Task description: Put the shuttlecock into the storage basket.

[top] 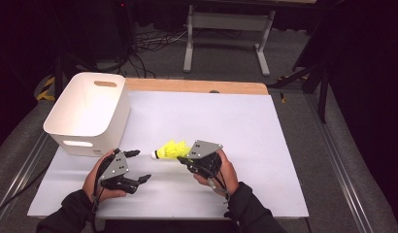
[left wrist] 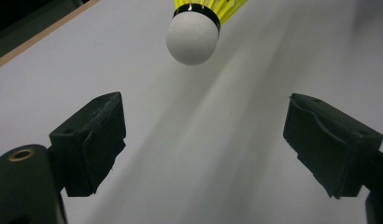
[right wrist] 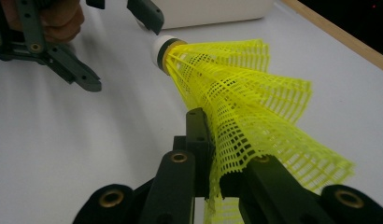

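Yellow shuttlecock (right wrist: 236, 88) pinched in right claw (right wrist: 213, 177), cork toward wide-open left claw (left wrist: 203, 144).

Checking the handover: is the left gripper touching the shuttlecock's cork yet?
Apart. In the left gripper view the left gripper stands open, and the white cork of the yellow shuttlecock hangs ahead of both pads with bare table between.
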`<state>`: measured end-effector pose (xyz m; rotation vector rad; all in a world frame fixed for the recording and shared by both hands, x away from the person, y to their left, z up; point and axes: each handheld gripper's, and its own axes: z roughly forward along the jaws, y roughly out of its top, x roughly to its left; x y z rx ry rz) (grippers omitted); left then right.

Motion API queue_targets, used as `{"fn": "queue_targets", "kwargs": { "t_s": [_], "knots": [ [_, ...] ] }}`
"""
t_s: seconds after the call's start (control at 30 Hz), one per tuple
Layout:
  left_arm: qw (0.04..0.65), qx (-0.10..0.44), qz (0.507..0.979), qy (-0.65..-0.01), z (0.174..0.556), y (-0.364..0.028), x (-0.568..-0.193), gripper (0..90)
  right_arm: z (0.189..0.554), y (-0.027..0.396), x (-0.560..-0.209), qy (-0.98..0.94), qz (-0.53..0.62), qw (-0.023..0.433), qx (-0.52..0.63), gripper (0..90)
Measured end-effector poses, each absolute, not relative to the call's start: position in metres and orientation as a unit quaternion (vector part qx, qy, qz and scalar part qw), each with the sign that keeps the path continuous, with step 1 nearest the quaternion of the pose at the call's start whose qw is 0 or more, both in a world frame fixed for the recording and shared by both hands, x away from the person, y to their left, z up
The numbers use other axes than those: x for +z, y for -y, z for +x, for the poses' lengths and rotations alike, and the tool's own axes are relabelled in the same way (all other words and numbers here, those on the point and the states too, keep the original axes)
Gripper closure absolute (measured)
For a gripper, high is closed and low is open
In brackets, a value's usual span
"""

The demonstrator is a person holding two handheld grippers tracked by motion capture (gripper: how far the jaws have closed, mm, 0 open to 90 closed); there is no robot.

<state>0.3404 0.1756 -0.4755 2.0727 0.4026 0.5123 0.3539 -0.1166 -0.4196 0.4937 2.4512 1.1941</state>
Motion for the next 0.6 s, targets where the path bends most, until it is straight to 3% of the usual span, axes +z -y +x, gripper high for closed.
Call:
{"fn": "queue_targets", "kwargs": {
  "t_s": [0.43,0.6],
  "knots": [
    [0.467,0.190,0.850,-0.157,0.349,-0.162,-0.478,20.1,0.346,0.103,-0.425,-0.883,0.147,0.161,0.416,86.5],
    [0.461,0.178,0.855,-0.154,0.351,-0.153,-0.479,28.2,0.343,0.097,-0.427,-0.891,0.129,0.152,0.407,86.5]
  ]
}}
